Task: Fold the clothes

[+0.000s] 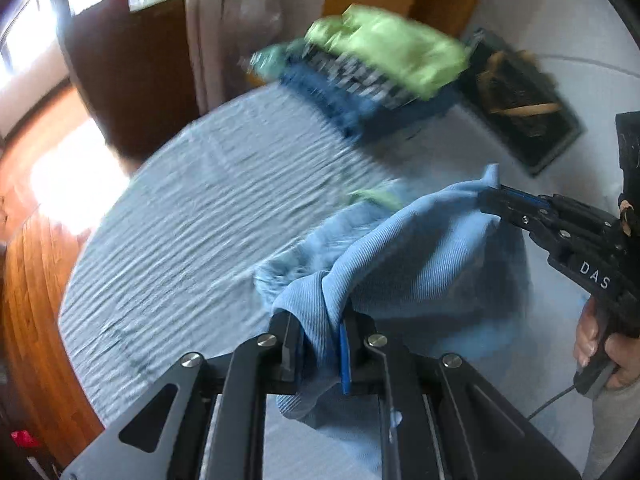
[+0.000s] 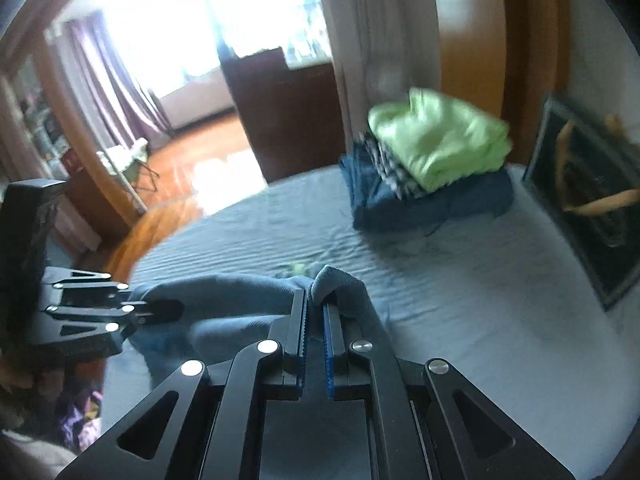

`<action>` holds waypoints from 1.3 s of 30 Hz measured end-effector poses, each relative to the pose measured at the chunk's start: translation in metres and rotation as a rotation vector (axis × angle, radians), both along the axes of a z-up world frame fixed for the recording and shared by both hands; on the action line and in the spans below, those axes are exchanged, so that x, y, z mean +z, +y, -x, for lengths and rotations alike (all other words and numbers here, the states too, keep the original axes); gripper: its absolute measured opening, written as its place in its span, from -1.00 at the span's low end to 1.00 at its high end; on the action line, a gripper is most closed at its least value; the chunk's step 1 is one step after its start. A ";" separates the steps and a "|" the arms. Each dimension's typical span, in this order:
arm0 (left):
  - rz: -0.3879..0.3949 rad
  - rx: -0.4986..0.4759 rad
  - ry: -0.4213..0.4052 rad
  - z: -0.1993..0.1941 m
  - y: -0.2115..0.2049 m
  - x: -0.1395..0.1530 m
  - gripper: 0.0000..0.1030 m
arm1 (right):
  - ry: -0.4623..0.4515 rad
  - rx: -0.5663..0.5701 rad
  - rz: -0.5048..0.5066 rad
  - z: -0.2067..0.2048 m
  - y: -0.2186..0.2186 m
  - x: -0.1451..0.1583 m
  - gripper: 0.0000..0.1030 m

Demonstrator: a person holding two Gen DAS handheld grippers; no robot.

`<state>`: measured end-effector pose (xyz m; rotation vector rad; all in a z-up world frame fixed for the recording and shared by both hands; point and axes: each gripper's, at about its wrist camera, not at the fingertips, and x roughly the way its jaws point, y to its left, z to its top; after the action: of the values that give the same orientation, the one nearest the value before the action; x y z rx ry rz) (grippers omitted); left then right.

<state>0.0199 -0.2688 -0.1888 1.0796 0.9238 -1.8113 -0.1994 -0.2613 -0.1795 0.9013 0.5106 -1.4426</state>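
We pinch the light blue garment (image 1: 420,256) with left gripper (image 1: 320,332) and right gripper (image 2: 316,312), both clamped on its edge, lifting it above the bed (image 1: 180,216) to spread it for folding.

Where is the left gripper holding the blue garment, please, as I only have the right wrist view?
Observer: The left gripper pinches a bunched fold of the light blue garment, and cloth hangs below its fingers.
Operator: Thank you. Can you see my own grip from there?
Observer: Yes, the right gripper clamps an upper corner of the garment, which pokes up past its tips.
Operator: Is the cloth taut between the two?
Observer: No, it sags between them above the bed sheet.
Operator: Anything else nearby?
Observer: A small green scrap lies on the sheet just behind the garment.
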 end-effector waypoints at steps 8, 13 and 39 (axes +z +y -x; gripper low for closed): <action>0.045 -0.070 0.002 -0.003 0.022 0.012 1.00 | -0.101 -0.121 -0.022 0.030 0.018 -0.007 -0.29; 0.068 -0.062 0.030 -0.008 0.058 0.036 1.00 | -0.089 -0.154 -0.060 0.026 0.079 0.000 -0.29; 0.042 -0.188 0.051 0.005 0.102 0.014 1.00 | -0.125 -0.158 -0.116 0.015 0.093 -0.028 -0.18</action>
<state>0.0150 -0.1668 -0.1752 1.1298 0.8330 -2.0105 -0.2148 -0.1685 -0.2078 1.1383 0.4407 -1.4991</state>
